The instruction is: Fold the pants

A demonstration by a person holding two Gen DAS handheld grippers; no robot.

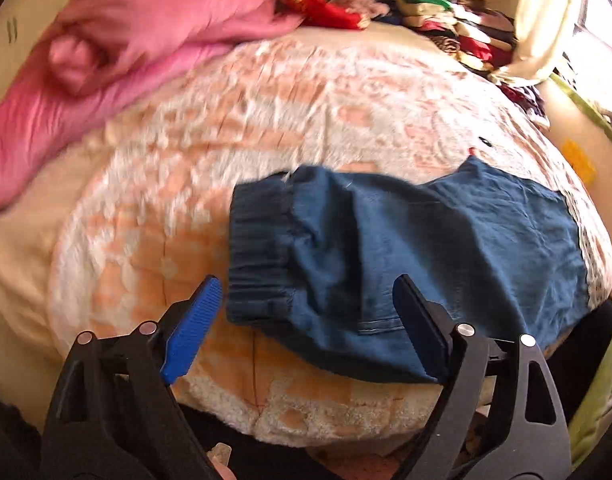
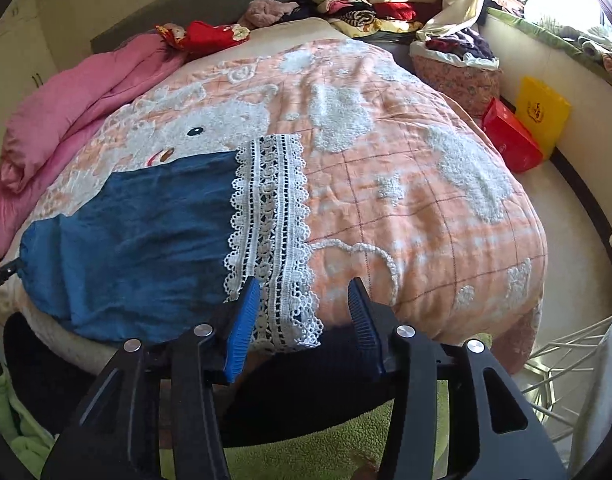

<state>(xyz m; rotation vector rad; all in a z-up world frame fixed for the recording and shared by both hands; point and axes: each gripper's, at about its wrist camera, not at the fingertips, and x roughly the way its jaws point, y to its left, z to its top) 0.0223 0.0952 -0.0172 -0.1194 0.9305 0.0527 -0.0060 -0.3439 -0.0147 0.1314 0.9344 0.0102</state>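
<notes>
Blue denim pants (image 1: 406,256) lie flat on the peach and white bedspread (image 1: 265,120), near the bed's front edge. The ribbed elastic waistband (image 1: 257,248) points left in the left wrist view. My left gripper (image 1: 306,296) is open, its jaws wide apart on either side of the waistband's near corner, holding nothing. In the right wrist view the pants (image 2: 137,240) end in a white lace hem (image 2: 269,220). My right gripper (image 2: 303,300) is open, its jaws astride the lace hem's near corner, holding nothing.
A pink quilt (image 2: 65,112) lies bunched along the bed's left side. Stacks of folded clothes (image 2: 366,0) sit at the bed's far end. A red box (image 2: 510,140) and a yellow bag (image 2: 542,112) stand on the floor at the right. A green rug (image 2: 306,452) lies below.
</notes>
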